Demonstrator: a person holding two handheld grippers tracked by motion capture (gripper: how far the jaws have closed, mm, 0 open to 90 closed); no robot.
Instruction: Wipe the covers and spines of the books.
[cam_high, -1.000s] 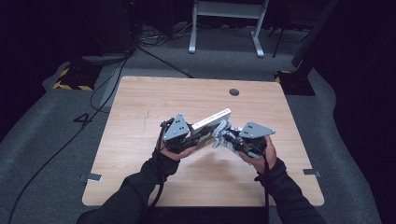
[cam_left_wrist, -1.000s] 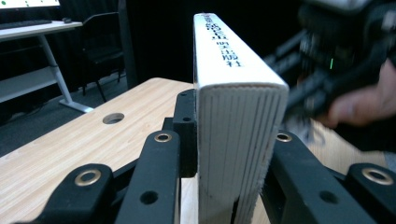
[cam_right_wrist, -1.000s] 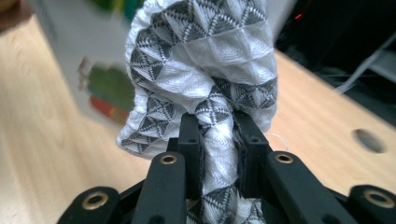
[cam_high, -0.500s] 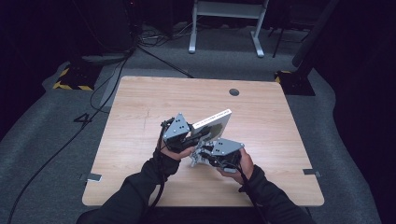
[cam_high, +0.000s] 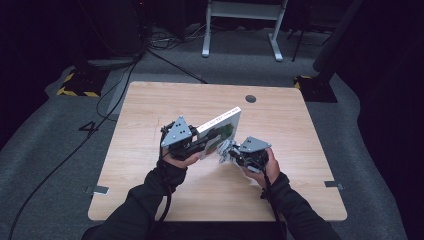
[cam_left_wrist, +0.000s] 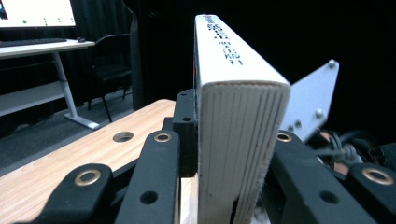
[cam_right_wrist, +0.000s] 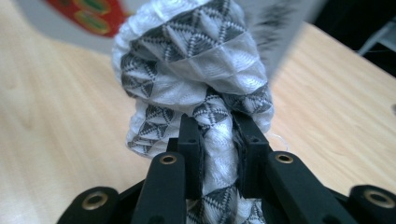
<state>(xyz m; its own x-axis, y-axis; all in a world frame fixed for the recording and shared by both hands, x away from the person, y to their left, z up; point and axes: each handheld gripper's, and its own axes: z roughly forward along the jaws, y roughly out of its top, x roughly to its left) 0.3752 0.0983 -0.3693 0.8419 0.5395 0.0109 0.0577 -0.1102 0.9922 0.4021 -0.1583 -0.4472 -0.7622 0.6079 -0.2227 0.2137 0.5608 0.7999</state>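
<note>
1. While the left tongs (cam_high: 212, 140) are clamped on the lower edge of the book (cam_high: 220, 130), the book stands on edge, lifted clear of the surface (cam_high: 150, 105) near the centre of the high view, its white spine uppermost and slanting up toward the right. In the left gripper view the page block (cam_left_wrist: 236, 140) sits squarely between the two black jaws, pressed on both sides.

2. The right tongs (cam_high: 226, 152) are closed on a patterned white-and-grey cloth (cam_right_wrist: 196, 70), bunched into a roll. In the high view the cloth lies just right of centre, close beside the book's green-printed cover; whether it touches the cover cannot be told.

3. Judgement: the step in hand appears to be wiping the book's cover with the cloth while the other hand steadies it.

4. Recommended practice:
   - Keep the left grip firm and low on the page block, so that the book does not pivot when pushed from the side.
   - Bring the free end of the cloth flat against the cover, not the jaw tips, to avoid scuffing it.
   - Stroke along the cover toward the spine, with light pressure.

5. Risks noted: the grip sits at one end, so a hard sideways push could twist the book out; the cloth roll is narrow at the jaws and may slip.
</note>
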